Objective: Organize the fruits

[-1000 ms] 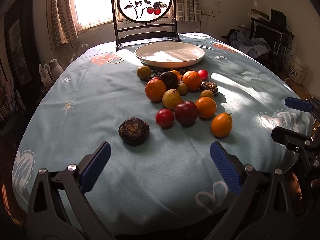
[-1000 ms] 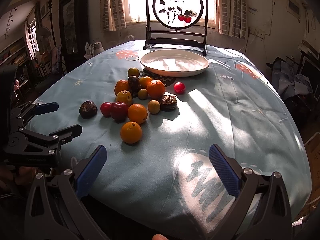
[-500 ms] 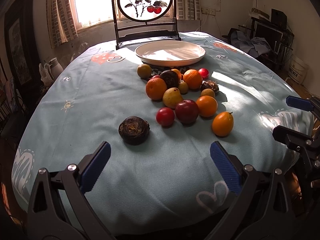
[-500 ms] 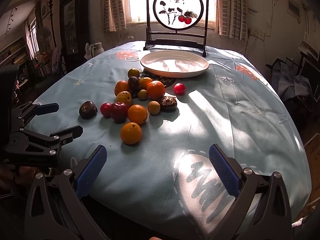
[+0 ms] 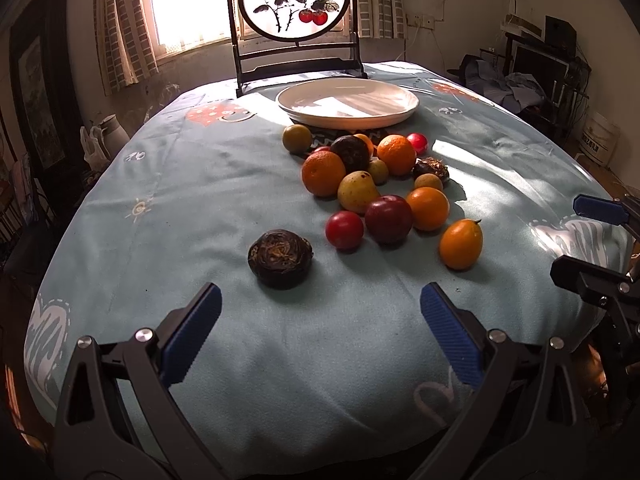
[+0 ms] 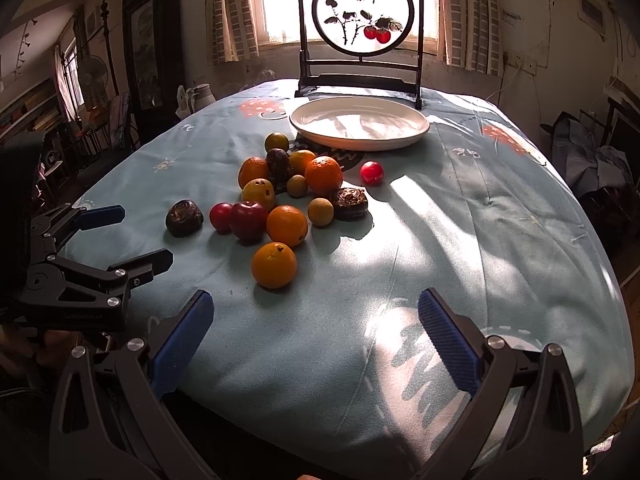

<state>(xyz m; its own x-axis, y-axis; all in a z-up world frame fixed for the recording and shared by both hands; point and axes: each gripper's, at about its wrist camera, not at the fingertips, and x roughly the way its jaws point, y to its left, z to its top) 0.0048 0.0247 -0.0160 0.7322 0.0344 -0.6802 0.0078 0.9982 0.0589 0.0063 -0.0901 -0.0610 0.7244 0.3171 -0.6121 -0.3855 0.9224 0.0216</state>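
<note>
Several fruits lie loose on the blue tablecloth (image 5: 192, 208): oranges, a yellow pear (image 5: 357, 197), a dark red apple (image 5: 388, 219), a red plum (image 5: 344, 230), and a dark brown wrinkled fruit (image 5: 280, 258) apart at the front left. A white plate (image 5: 347, 103) stands empty behind them; it also shows in the right wrist view (image 6: 359, 122). My left gripper (image 5: 320, 332) is open and empty, just short of the dark brown fruit. My right gripper (image 6: 316, 336) is open and empty, near the front orange (image 6: 274, 265).
A dark framed round screen with painted red fruit (image 5: 295, 0) stands behind the plate. The table edge curves close under both grippers. A white jug (image 6: 202, 94) sits beyond the far left edge. Clutter and furniture line the right wall.
Both grippers have crept slightly forward toward the fruit. Nothing on the table has moved.
</note>
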